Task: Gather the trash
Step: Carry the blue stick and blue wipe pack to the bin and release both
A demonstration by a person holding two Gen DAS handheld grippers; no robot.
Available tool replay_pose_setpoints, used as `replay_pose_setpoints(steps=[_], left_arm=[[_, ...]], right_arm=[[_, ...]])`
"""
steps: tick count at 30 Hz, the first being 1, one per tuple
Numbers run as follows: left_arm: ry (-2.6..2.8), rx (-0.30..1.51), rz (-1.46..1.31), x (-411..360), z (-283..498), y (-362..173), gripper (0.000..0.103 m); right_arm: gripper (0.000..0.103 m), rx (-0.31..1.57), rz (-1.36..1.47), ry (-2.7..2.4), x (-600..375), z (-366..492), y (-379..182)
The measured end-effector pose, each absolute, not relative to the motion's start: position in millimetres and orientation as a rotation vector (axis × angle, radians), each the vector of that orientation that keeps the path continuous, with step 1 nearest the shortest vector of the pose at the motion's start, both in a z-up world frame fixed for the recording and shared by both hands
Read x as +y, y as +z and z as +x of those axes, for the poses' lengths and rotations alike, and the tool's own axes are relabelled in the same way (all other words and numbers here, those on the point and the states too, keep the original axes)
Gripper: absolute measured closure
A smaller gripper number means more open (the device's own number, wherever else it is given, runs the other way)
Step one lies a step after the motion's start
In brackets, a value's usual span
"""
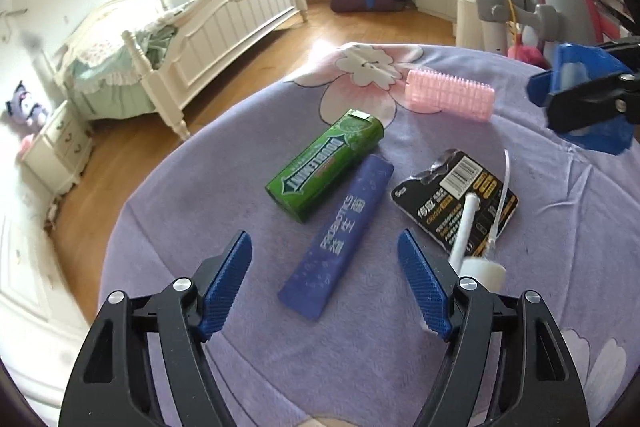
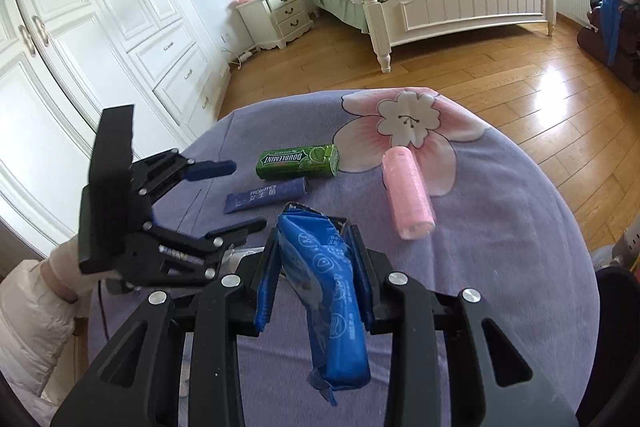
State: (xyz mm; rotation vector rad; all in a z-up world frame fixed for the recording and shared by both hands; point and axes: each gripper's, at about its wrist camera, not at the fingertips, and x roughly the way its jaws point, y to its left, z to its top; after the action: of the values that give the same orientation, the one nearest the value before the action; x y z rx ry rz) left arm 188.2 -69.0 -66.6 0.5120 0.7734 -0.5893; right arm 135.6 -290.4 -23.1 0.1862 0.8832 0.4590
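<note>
From your left wrist, your left gripper (image 1: 325, 275) spreads wide over one purple sachet (image 1: 339, 238); one green gum box (image 1: 326, 163), one pink roller (image 1: 450, 95), one black packet (image 1: 456, 197) lie beyond. From your right wrist, your right gripper (image 2: 316, 267) clamps one blue crinkled wrapper (image 2: 328, 303) nearest you.

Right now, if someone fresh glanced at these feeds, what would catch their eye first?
Probably the blue packet clamped in the right gripper, held up over the purple flowered cloth. Next, the open left gripper hovering around the purple probiotics sachet, with the green gum pack just beyond and the pink roller farther right.
</note>
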Motion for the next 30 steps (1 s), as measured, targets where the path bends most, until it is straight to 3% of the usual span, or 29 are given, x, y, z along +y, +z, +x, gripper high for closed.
replay_pose_setpoints(steps=[1,3,4,5,8,14,22,30], left_arm=[[-0.597,0.778,0.505,-70,192,-66,0.028],[-0.669,0.84,0.398,-66,202,-64,0.06],[-0.663,0.847,0.376,-63,205,-63,0.065],[-0.641,0.841,0.383,-63,204,-63,0.079],[-0.602,0.845,0.383,-63,191,-62,0.091],[-0.575,0.741,0.214,-53,151,-24,0.093],[-0.688,0.641,0.083,-110,85,36,0.093],[-0.817,0.69,0.055,-210,58,28,0.093]], right_arm=[[0.071,0.881,0.19,0.458,-292,133,-22],[0.071,0.875,0.201,0.452,-297,128,-22],[0.071,0.874,0.208,0.449,-300,122,-22],[0.071,0.874,0.218,0.445,-303,120,-22],[0.071,0.871,0.248,0.429,-314,118,-23],[0.071,0.837,0.305,0.419,-341,105,-22],[0.071,0.694,0.424,0.373,-395,74,-15],[0.071,0.666,0.57,0.219,-480,41,-41]])
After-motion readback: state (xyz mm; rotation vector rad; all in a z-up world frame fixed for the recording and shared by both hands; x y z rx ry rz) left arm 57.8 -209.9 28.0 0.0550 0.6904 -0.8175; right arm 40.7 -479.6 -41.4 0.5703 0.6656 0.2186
